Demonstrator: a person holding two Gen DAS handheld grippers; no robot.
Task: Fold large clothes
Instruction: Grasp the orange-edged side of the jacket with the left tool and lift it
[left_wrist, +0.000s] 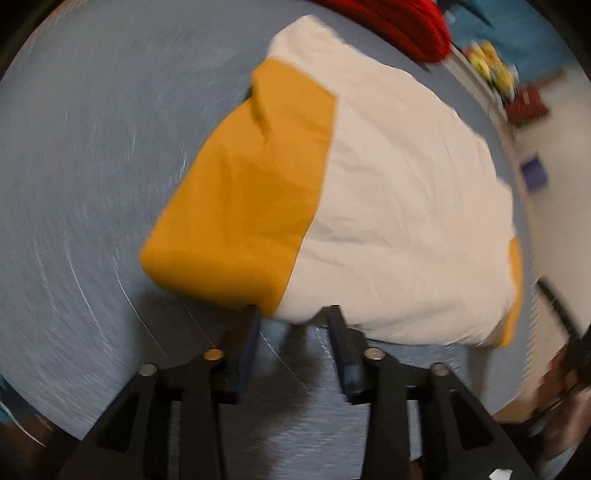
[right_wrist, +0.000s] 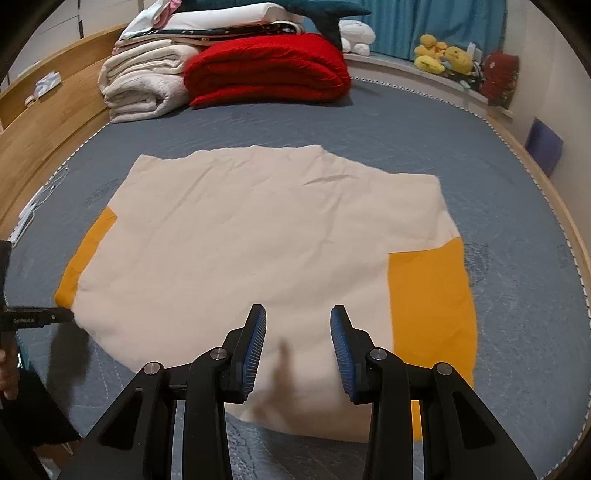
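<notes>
A large cream garment (right_wrist: 243, 251) with yellow sleeves (right_wrist: 432, 306) lies flat on the blue-grey bed cover (right_wrist: 517, 332). In the right wrist view my right gripper (right_wrist: 298, 312) hovers open over the garment's near middle, casting a shadow on the cloth, with nothing between its fingers. In the blurred left wrist view my left gripper (left_wrist: 294, 314) stands open at the garment's (left_wrist: 399, 206) near edge, where the yellow sleeve (left_wrist: 240, 206) meets the cream cloth. Its pads do not press on the fabric. One of its black fingers (right_wrist: 44, 317) shows by the left yellow sleeve in the right wrist view.
A folded red blanket (right_wrist: 269, 70) and cream blankets (right_wrist: 144, 81) lie at the bed's far end under stacked bedding. Plush toys (right_wrist: 439, 55) sit on the sill by a blue curtain. A wooden bed frame (right_wrist: 48, 122) runs along the left, with a white cable beside it.
</notes>
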